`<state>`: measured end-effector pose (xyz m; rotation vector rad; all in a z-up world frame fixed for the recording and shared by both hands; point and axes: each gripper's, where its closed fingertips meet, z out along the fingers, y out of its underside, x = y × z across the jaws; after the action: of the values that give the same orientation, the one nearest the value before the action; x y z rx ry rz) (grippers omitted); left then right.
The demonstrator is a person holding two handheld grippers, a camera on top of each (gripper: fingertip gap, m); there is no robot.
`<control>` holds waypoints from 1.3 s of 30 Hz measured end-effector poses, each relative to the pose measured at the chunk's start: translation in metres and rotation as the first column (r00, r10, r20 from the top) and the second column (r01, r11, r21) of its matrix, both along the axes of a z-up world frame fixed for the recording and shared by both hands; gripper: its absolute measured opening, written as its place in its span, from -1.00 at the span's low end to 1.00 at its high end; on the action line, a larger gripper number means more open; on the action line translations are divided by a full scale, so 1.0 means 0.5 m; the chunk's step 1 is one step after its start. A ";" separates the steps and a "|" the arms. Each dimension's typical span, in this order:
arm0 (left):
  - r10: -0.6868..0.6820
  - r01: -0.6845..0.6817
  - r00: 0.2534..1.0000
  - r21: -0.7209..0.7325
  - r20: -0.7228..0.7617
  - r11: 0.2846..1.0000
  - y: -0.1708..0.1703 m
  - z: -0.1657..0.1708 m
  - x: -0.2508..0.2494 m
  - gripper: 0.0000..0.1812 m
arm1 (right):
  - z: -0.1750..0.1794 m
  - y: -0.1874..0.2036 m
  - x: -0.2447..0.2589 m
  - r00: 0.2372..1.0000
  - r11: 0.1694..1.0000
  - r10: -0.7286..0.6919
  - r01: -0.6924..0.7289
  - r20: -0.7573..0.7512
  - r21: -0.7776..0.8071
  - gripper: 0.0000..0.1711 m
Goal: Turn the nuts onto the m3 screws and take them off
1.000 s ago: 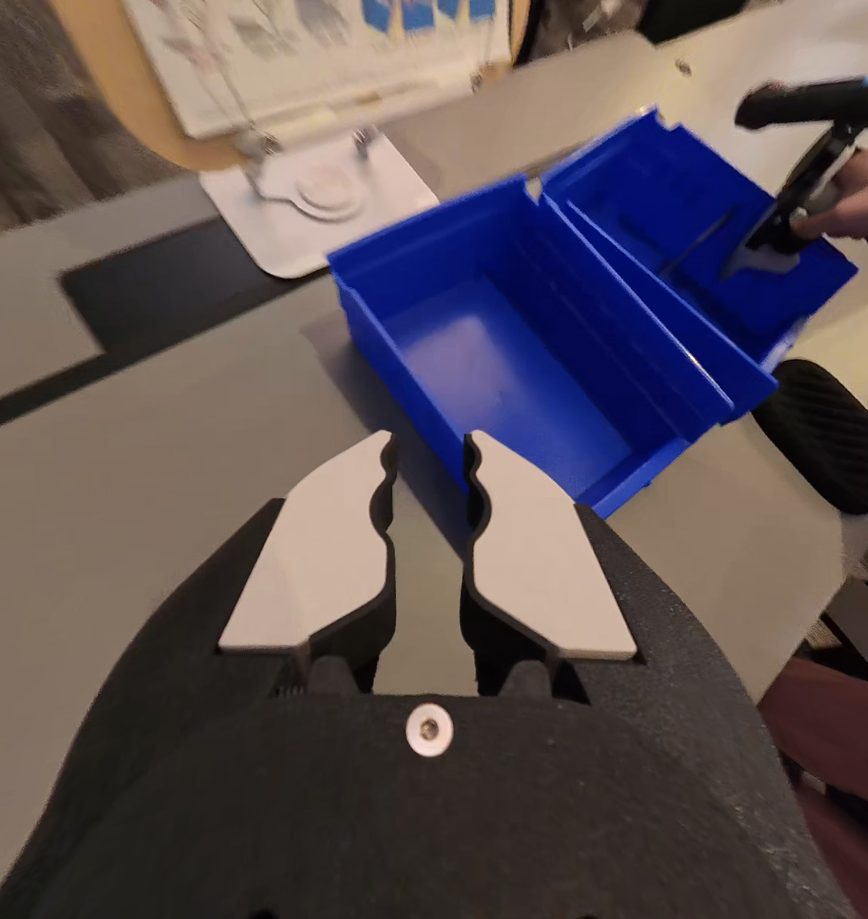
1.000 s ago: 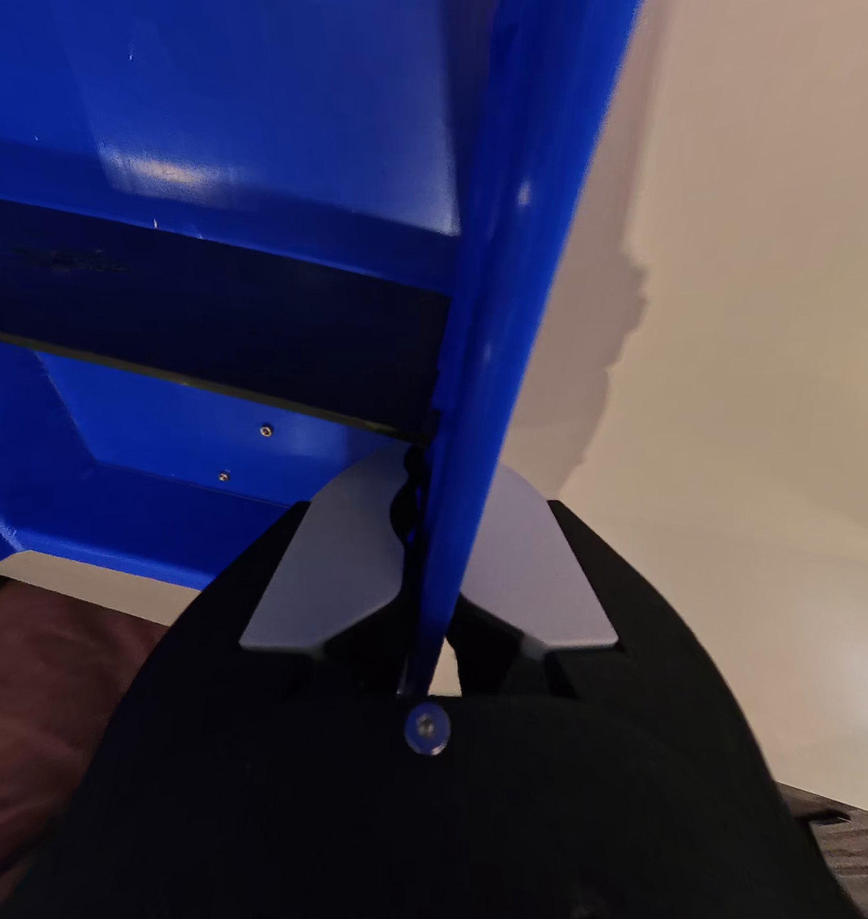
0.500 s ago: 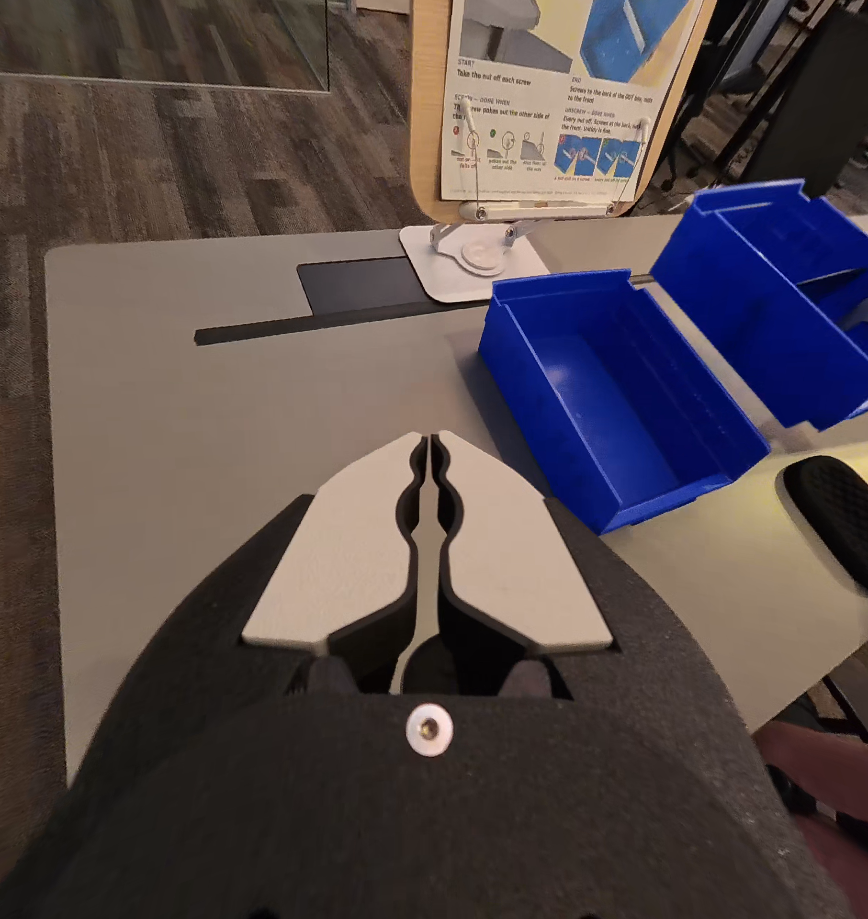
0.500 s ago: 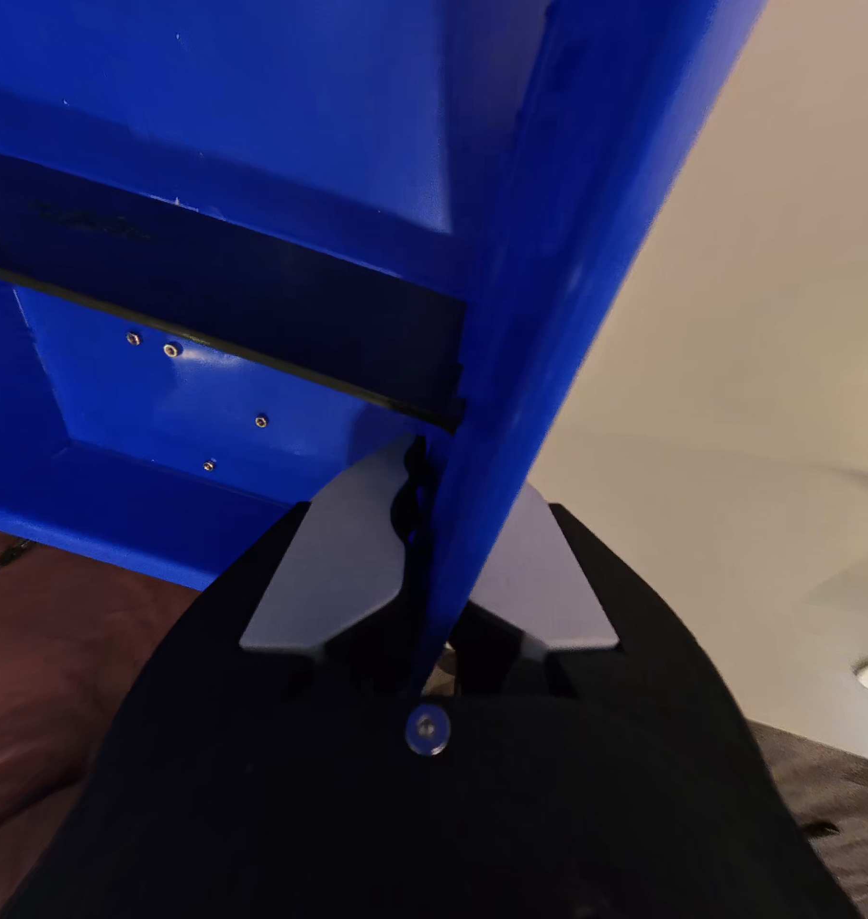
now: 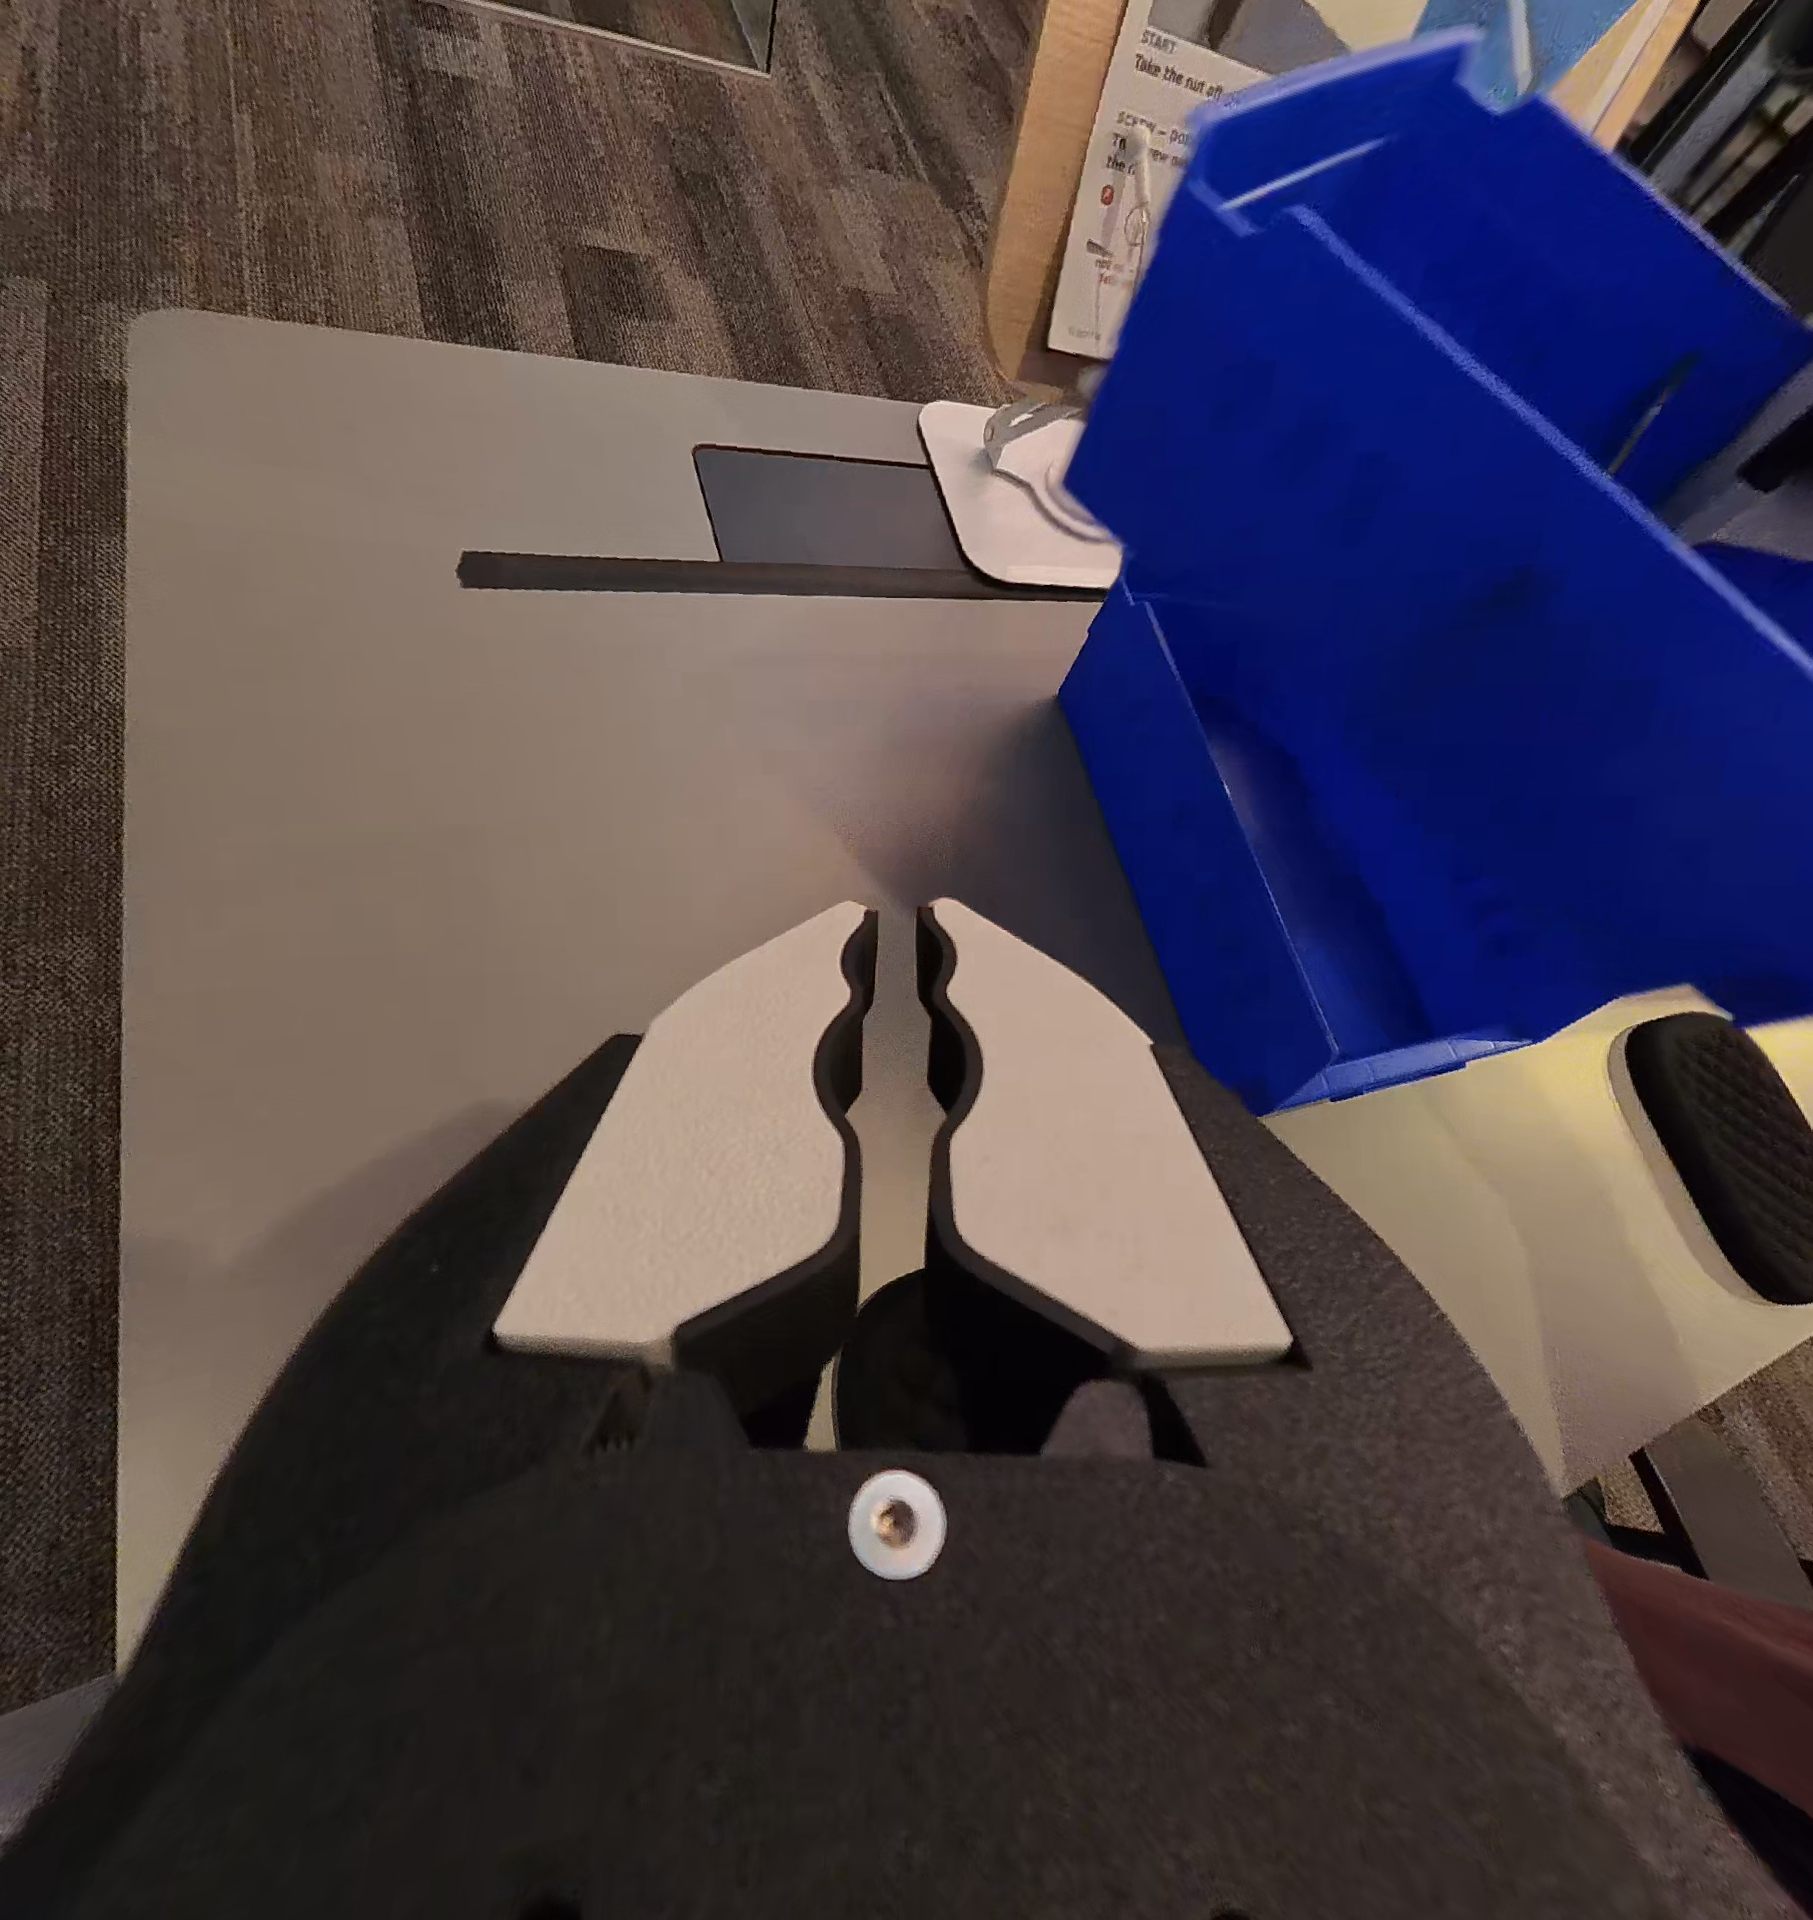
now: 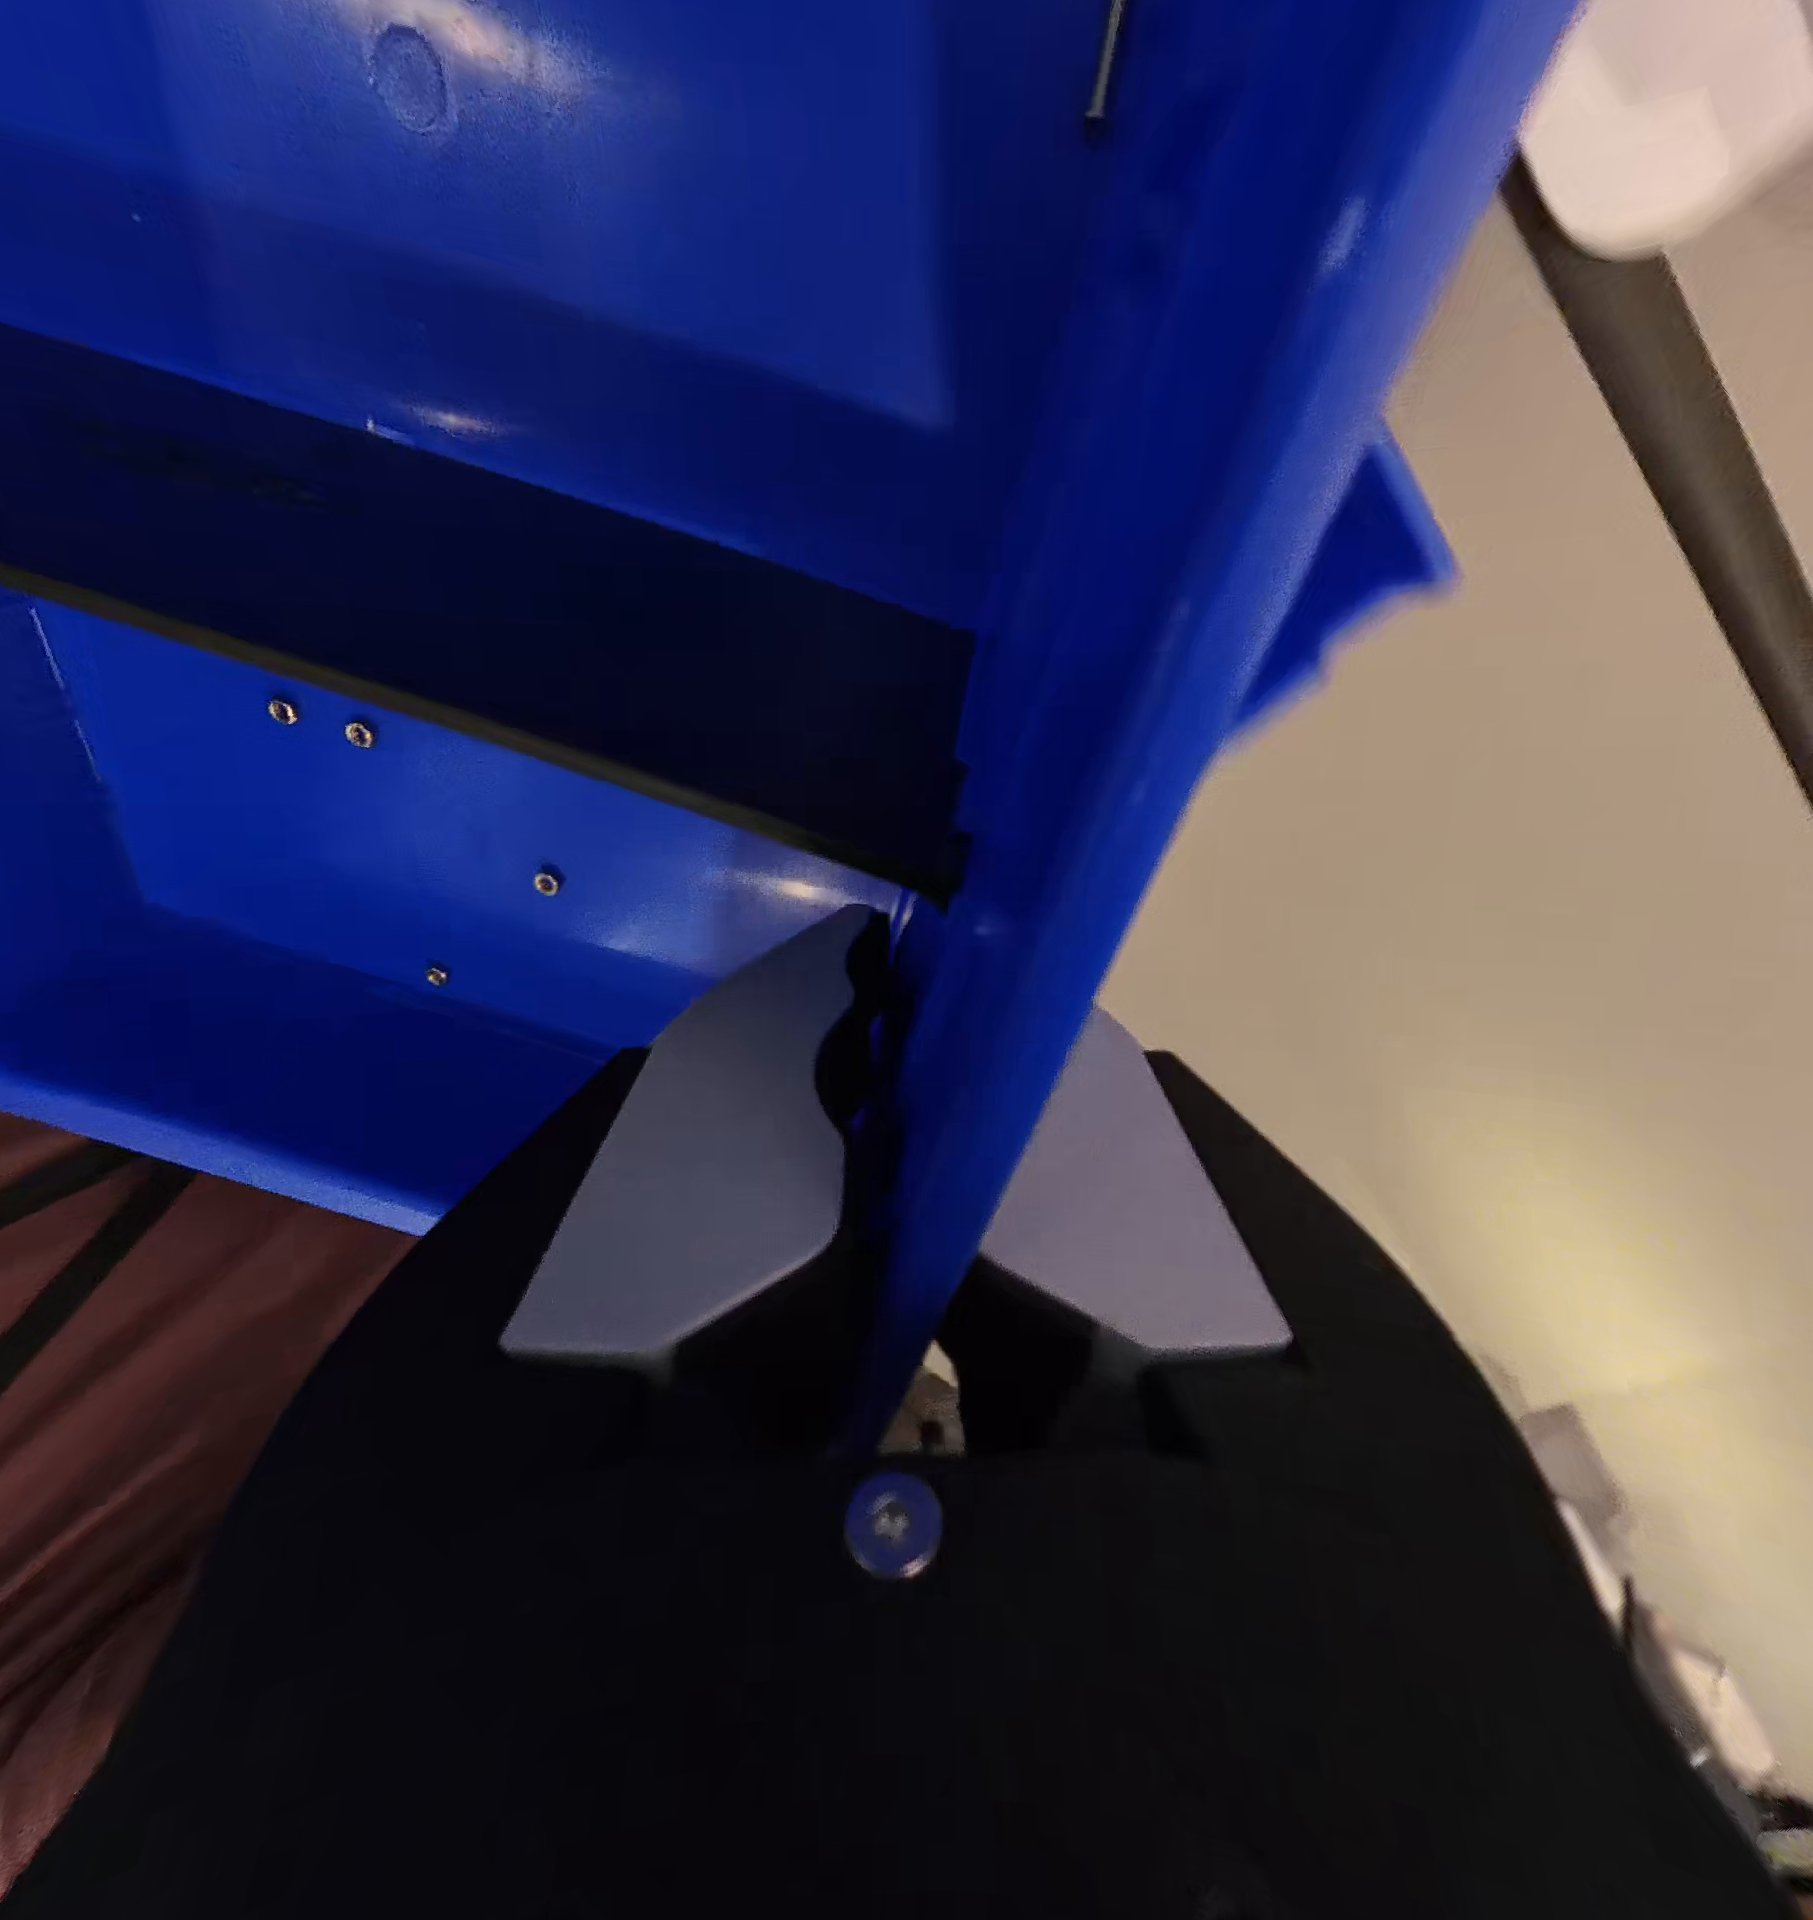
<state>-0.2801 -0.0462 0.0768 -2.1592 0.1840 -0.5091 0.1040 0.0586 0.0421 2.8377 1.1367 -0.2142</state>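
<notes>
My right gripper (image 6: 943, 966) is shut on the side wall of a blue bin (image 6: 569, 312) and holds it tilted in the air. Several small nuts (image 6: 360, 734) lie on the bin floor, on the near side of a black divider (image 6: 466, 582). In the left wrist view the lifted bin (image 5: 1401, 468) hangs at the upper right, over a second blue bin (image 5: 1193, 831) that stands on the table. My left gripper (image 5: 897, 914) is over the grey table (image 5: 466, 831), left of both bins. It is all but shut, with a narrow slit and nothing in it.
A board with an instruction sheet (image 5: 1141, 156) stands on a white base (image 5: 1016, 499) at the back. A dark inset panel (image 5: 819, 509) and a black slot (image 5: 725, 574) cross the table. A black padded oval (image 5: 1733, 1153) lies at the right. The table's left edge drops to carpet (image 5: 29, 727). Some 40 cm of space lies between my two pairs of fingers.
The right gripper has lifted the blue bin off the table and swung it left, over the other bin. The left gripper closed from open, drew back and now shows a thin gap.
</notes>
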 end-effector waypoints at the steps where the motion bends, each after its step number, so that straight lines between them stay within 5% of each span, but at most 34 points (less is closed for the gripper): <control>1: 0.006 -0.006 1.000 -0.002 0.000 1.000 0.001 -0.001 -0.002 -0.92 | -0.006 0.000 -0.054 0.999 0.999 0.040 -0.040 -0.009 -0.009 -0.94; 8: 0.111 -0.111 0.994 -0.027 -0.006 0.993 -0.003 -0.015 -0.058 -0.89 | -0.074 -0.034 -0.368 0.971 0.975 0.210 -0.217 -0.114 -0.055 -0.94; 14: 0.222 -0.219 0.974 -0.067 0.044 0.973 -0.010 -0.040 -0.134 -0.87 | -0.150 -0.052 -0.488 0.961 0.962 0.257 -0.265 -0.105 -0.069 -0.94; 25: 0.217 -0.197 0.972 -0.196 0.089 0.961 0.009 -0.105 -0.152 -0.79 | -0.329 -0.035 -0.526 0.990 0.988 0.135 -0.137 -0.042 -0.077 -0.94; 34: 0.179 -0.143 0.981 -0.346 0.072 0.927 0.049 -0.183 -0.133 -0.73 | -0.363 -0.017 -0.523 0.998 0.997 0.052 -0.050 -0.044 0.052 -0.93; 39: 0.154 -0.119 0.985 -0.334 0.081 0.935 0.058 -0.180 -0.119 -0.75 | -0.343 -0.012 -0.519 0.989 0.985 0.122 -0.109 -0.088 0.133 -0.82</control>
<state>-0.3396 -0.0174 -0.0130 -2.4395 -0.1194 -0.6064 -0.1553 0.0528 -0.1293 2.8864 1.3779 -0.2823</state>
